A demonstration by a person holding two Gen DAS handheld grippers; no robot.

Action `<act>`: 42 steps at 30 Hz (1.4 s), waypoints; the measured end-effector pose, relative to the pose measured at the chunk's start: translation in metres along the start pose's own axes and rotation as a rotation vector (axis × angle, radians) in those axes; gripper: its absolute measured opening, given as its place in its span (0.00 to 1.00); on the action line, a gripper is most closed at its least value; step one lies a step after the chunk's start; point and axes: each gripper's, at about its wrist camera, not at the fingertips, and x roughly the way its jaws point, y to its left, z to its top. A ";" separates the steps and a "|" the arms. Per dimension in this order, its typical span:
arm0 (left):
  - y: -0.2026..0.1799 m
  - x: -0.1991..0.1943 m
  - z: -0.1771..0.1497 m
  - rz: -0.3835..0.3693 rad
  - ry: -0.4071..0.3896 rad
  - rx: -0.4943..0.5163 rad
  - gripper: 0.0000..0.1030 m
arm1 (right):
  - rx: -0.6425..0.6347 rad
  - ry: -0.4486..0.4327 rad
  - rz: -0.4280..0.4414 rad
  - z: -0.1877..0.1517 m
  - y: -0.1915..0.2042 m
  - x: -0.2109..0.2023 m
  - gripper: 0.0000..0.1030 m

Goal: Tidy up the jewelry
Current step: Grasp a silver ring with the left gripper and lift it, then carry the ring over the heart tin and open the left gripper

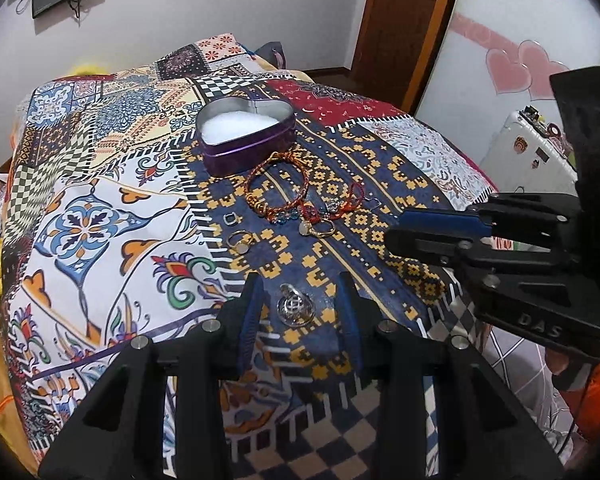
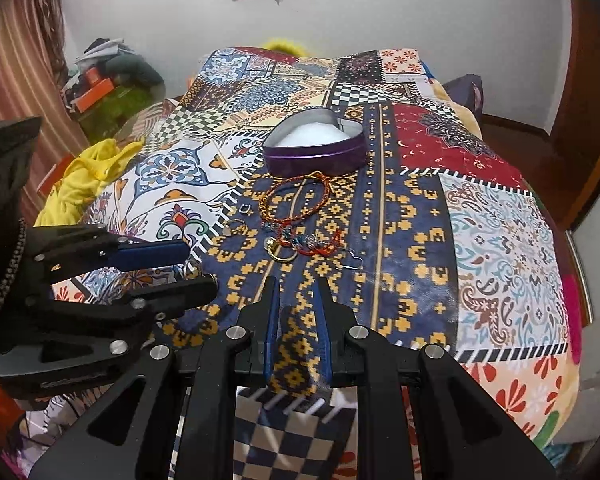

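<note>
A purple heart-shaped tin with white padding stands open on the patterned bedspread; it also shows in the right wrist view. In front of it lie red and gold cord bracelets, gold rings, a small square ring and more rings. A round silver pendant lies between the fingers of my open left gripper. My right gripper is open and empty, short of the jewelry pile. It shows at the right of the left wrist view.
The patterned bedspread covers the bed. A white suitcase stands at the right. Yellow cloth lies at the bed's left edge, with clutter beyond. A wooden door is behind.
</note>
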 end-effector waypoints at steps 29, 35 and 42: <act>0.031 -0.051 -0.004 0.037 -0.119 -0.063 0.02 | -0.101 0.074 0.079 0.004 0.047 0.037 0.15; 0.036 -0.052 -0.005 0.035 -0.127 -0.078 0.02 | -0.125 0.079 0.070 0.000 0.052 0.040 0.17; 0.038 -0.053 -0.006 0.043 -0.134 -0.080 0.02 | -0.141 0.072 0.066 0.002 0.057 0.044 0.29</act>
